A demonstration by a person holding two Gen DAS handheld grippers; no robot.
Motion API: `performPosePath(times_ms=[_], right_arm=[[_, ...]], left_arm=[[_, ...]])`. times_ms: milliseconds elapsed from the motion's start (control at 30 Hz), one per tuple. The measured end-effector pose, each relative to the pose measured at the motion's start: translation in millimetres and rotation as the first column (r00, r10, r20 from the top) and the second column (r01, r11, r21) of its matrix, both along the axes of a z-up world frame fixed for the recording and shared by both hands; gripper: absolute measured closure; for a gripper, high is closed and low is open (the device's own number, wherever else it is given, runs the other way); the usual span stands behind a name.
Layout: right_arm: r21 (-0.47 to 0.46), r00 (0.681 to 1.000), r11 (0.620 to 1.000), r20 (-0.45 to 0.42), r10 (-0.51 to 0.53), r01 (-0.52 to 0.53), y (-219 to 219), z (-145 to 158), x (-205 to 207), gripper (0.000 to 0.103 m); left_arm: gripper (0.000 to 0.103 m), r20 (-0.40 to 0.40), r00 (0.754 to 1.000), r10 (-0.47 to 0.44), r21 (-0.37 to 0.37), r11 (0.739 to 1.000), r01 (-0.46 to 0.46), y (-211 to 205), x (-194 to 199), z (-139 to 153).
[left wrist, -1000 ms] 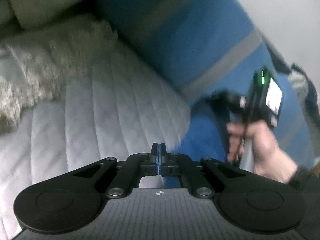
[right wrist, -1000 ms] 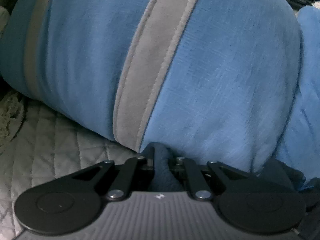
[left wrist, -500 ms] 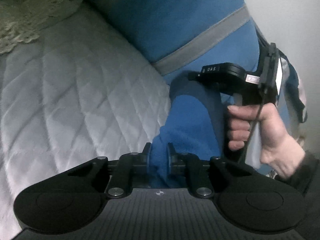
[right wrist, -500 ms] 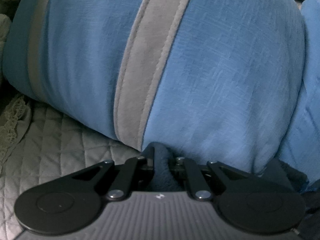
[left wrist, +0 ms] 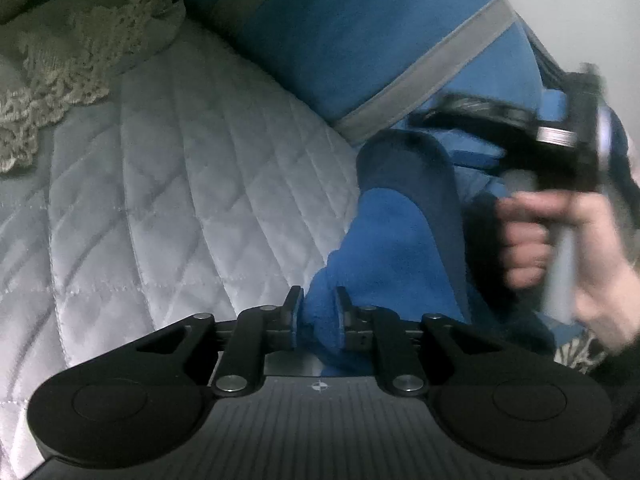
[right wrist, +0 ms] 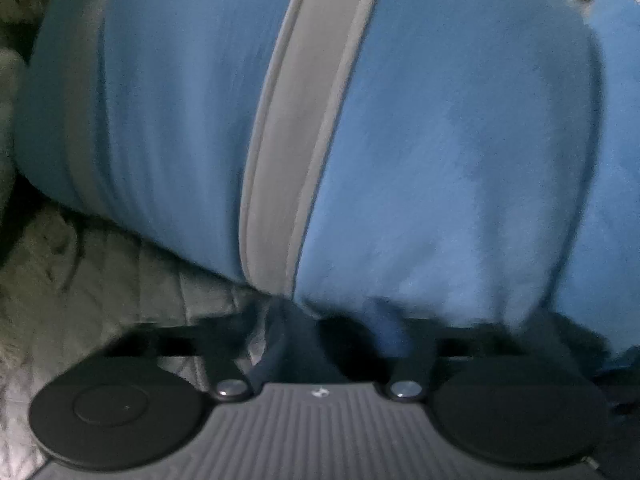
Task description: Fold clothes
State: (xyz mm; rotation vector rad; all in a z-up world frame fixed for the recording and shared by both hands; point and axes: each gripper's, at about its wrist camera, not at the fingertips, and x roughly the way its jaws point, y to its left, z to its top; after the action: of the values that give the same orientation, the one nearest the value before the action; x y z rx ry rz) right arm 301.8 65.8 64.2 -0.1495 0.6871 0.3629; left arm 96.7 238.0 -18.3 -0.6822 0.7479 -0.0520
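Left gripper clamps a blue fleece garment fold, fabric running forward-right toward the right gripper, whose 2 blurred fingers' spread is unclear.

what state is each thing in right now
left hand-held gripper: shut on a bunched bit of the blue garment
right hand-held gripper: blurred, fabric between the fingers, grip cannot be told
blue garment: bunched, unfolded, grey stripes showing
quilted cover: spread flat under the garment
lace fabric: crumpled at the far corner
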Motion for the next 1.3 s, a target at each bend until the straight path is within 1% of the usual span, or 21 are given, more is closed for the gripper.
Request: performPosePath(times_ms=[33,100,133,200,267,333,433,500,667,833,900,967,1067,1100,1200,1300], right_arm=[[0.012,1.000,1.000,0.022,-0.002,0.002,-9,8,-7,0.000],[0.040,0.999,0.999,0.041,-0.036,0.034,-34,23,-28,0.000],[0.068,0.998,0.997,0.037,-0.046,0.044,-50,27,-40,0.000],[0.133,0.998,0.990,0.024,-0.059,0.055,-86,33,-67,0.000],[0.178,0.998,0.982,0.021,-0.061,0.056,-124,45,-101,0.000],[0.214,0.998,0.976,0.025,-0.056,0.050,-169,52,-135,0.000],[0.264,0.997,0.963,0.035,-0.065,0.054,-232,58,-187,0.000],[0.269,0.996,0.961,0.049,-0.078,0.062,-263,54,-212,0.000],[0.258,0.977,0.956,0.118,-0.176,0.141,-303,19,-253,0.000],[0.191,0.958,0.948,0.085,-0.275,0.255,-329,2,-254,0.000],[0.173,0.944,0.936,0.079,-0.322,0.305,-340,-3,-254,0.000],[0.193,0.922,0.910,0.053,-0.384,0.368,-355,-3,-251,0.000],[0.257,0.894,0.864,-0.001,-0.448,0.433,-382,-5,-248,0.000],[0.264,0.883,0.850,-0.009,-0.470,0.455,-390,-6,-248,0.000],[0.272,0.844,0.809,-0.022,-0.537,0.521,-414,-12,-249,0.000],[0.252,0.795,0.769,-0.002,-0.606,0.587,-440,-16,-251,0.000]], left_arm=[[0.081,0.000,1.000,0.001,0.015,1.000,-0.001,-1,0,1],[0.070,-0.015,1.000,0.025,0.071,0.997,-0.024,-5,-4,9],[0.060,-0.024,0.999,0.039,0.102,0.994,-0.036,-7,-6,14],[0.056,-0.023,0.997,0.068,0.173,0.983,-0.063,-11,-9,24],[0.055,0.016,0.997,0.073,0.219,0.973,-0.075,-13,-16,39],[0.049,0.066,0.996,0.066,0.246,0.966,-0.080,-15,-27,57],[0.041,0.137,0.989,0.053,0.271,0.959,-0.089,-27,-34,80],[0.040,0.171,0.984,0.042,0.282,0.955,-0.090,-42,-38,92],[0.036,0.254,0.967,0.004,0.314,0.946,-0.087,-78,-50,122],[0.035,0.283,0.956,-0.078,0.399,0.916,-0.043,-122,-53,138],[0.035,0.289,0.953,-0.094,0.406,0.913,-0.033,-135,-53,144],[0.034,0.289,0.953,-0.095,0.399,0.916,-0.030,-146,-52,148],[0.034,0.282,0.956,-0.085,0.380,0.925,-0.030,-159,-48,149],[0.034,0.280,0.956,-0.082,0.373,0.927,-0.030,-163,-47,149],[0.033,0.276,0.957,-0.095,0.378,0.926,-0.017,-176,-42,150],[0.033,0.273,0.957,-0.100,0.379,0.925,-0.012,-186,-38,150]])
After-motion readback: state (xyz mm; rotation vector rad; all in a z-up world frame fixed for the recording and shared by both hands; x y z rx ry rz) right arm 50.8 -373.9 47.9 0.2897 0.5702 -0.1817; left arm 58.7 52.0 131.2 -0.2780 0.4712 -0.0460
